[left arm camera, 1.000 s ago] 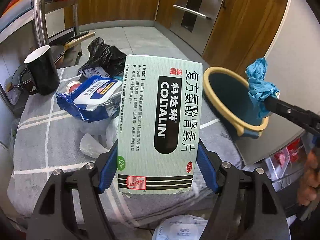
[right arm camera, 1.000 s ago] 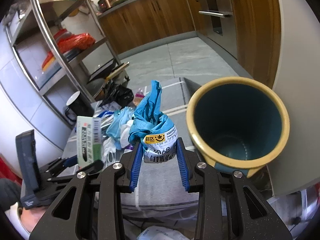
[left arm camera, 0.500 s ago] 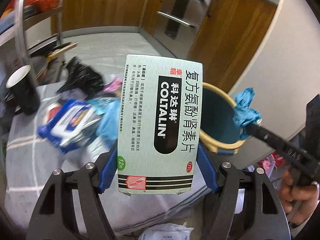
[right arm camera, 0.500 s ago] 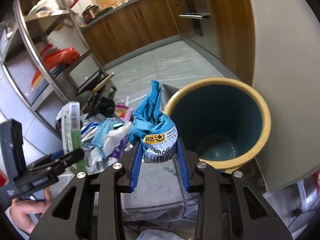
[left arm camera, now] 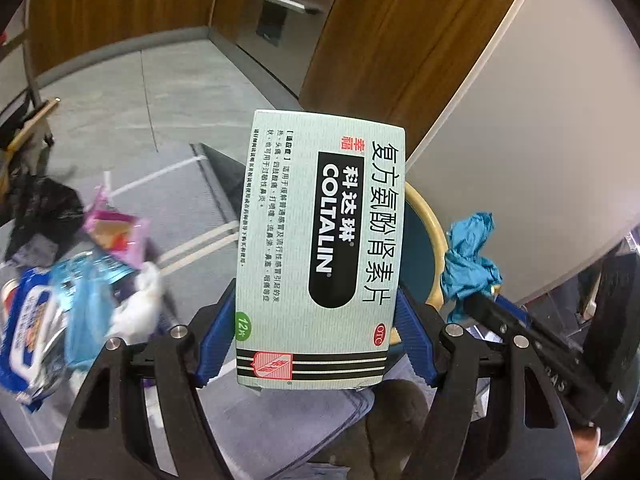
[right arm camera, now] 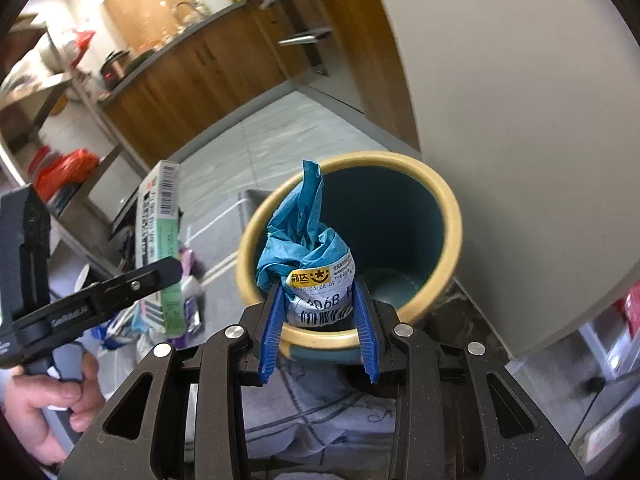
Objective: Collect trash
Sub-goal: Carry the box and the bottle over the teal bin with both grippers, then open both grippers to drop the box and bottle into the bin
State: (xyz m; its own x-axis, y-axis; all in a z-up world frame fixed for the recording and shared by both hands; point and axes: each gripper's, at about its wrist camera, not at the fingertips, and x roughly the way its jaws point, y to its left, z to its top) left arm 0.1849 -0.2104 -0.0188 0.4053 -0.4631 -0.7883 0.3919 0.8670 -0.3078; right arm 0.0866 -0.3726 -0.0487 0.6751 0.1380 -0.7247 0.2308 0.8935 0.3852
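While the left gripper (left arm camera: pixel 316 344) clenched its jaws on a pale-green medicine box (left arm camera: pixel 320 248) printed COLTALIN, the box stood upright just before the yellow-rimmed bin (left arm camera: pixel 430 236). From the right wrist, the right gripper (right arm camera: pixel 320 320) clamped a crumpled blue bag (right arm camera: pixel 304 232) with a barcode label, at the bin's (right arm camera: pixel 452 216) near rim.

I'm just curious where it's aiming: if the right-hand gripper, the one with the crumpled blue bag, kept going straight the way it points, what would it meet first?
Probably the bin: the right gripper, shut on the blue bag, points down into its open mouth. Depth is unclear.
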